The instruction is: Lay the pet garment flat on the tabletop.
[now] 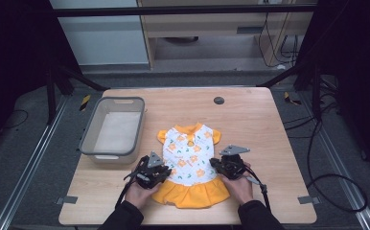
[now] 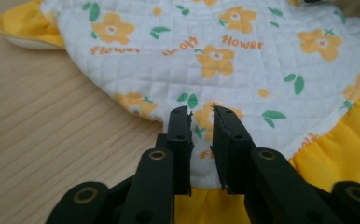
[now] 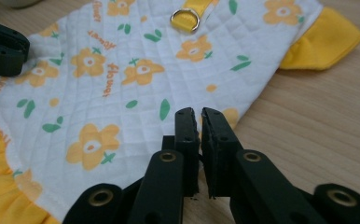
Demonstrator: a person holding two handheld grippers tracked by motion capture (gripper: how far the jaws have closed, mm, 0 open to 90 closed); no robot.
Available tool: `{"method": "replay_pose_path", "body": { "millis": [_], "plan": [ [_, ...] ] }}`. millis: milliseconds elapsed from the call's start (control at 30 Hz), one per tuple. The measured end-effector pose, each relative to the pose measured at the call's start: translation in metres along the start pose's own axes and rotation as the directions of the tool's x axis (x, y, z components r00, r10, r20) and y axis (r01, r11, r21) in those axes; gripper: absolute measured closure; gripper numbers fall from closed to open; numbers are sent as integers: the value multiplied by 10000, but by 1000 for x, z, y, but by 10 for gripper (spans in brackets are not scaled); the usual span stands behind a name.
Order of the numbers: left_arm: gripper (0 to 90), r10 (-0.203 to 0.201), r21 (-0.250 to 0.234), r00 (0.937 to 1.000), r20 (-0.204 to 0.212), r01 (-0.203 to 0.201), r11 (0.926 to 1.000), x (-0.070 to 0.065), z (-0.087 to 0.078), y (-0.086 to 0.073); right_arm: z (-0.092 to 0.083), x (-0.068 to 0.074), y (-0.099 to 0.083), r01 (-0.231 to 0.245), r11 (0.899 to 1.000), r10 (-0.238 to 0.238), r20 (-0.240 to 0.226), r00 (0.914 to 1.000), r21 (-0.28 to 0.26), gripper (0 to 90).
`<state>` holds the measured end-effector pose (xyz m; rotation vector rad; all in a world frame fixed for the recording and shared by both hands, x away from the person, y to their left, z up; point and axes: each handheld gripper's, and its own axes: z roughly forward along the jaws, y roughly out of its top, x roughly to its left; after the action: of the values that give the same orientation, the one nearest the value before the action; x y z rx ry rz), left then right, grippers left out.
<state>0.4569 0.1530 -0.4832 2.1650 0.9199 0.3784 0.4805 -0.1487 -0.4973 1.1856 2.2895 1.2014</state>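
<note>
A small dress point(image 1: 190, 153) lies flat on the wooden table point(image 1: 255, 129), collar away from me. Its white quilted body point(image 2: 225, 60) carries orange flowers, and the sleeves and skirt ruffle point(image 1: 192, 194) are yellow. A metal ring on a yellow loop point(image 3: 184, 17) sits near the collar. My left gripper point(image 1: 166, 168) is at the dress's left edge, just above the ruffle. Its jaws point(image 2: 201, 112) stand a narrow gap apart with white fabric between them. My right gripper point(image 1: 214, 163) is at the right edge, and its jaws point(image 3: 200, 112) are pressed almost together over the hem.
A grey plastic bin point(image 1: 89, 139) with something pale inside stands at the table's left. A small black disc point(image 1: 218, 100) is set in the far tabletop. Black frame legs and loose cables point(image 1: 317, 143) surround the table.
</note>
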Motion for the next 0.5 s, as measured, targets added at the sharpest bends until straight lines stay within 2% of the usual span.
{"method": "replay_pose_path", "body": {
  "millis": [67,133,167,200,233,267,367,433,467,500],
  "plan": [
    [706,-9,-76,10000,10,9,10000,0,-4,0,-3,-1,1,52,9999,-51,39,10000,-106,812],
    [682,40,-258,10000,0,-40,9997,1,-11,0,-11,-2,2,73,9993,-66,209,9998,-357,744],
    [632,12,-476,10000,58,-10,9989,1,-20,-2,-19,-3,1,47,9985,-28,340,9994,-551,660],
    [604,12,-476,10000,58,-10,9989,1,-20,-2,-19,-3,1,47,9985,-28,340,9994,-551,660],
    [583,-53,-739,9998,178,66,9972,2,-28,-3,-27,-6,0,156,9974,-117,551,9984,-705,604],
    [565,-53,-739,9998,178,66,9972,2,-28,-3,-27,-6,0,156,9974,-117,551,9984,-705,604],
    [526,-181,-1077,9997,154,197,9940,5,-37,-6,-40,-12,-5,140,9957,-60,868,9962,-915,508],
    [476,-233,-1126,9996,155,249,9933,7,-41,-9,-46,-17,-8,27,9951,71,986,9951,-984,439],
    [428,-211,-1108,9997,137,225,9936,10,-44,-13,-51,-22,-11,-269,9941,385,1106,9931,-1051,379],
    [407,-243,-1096,9997,84,251,9937,11,-46,-15,-53,-26,-13,-256,9934,393,1226,9917,-1116,359]
  ]
}}
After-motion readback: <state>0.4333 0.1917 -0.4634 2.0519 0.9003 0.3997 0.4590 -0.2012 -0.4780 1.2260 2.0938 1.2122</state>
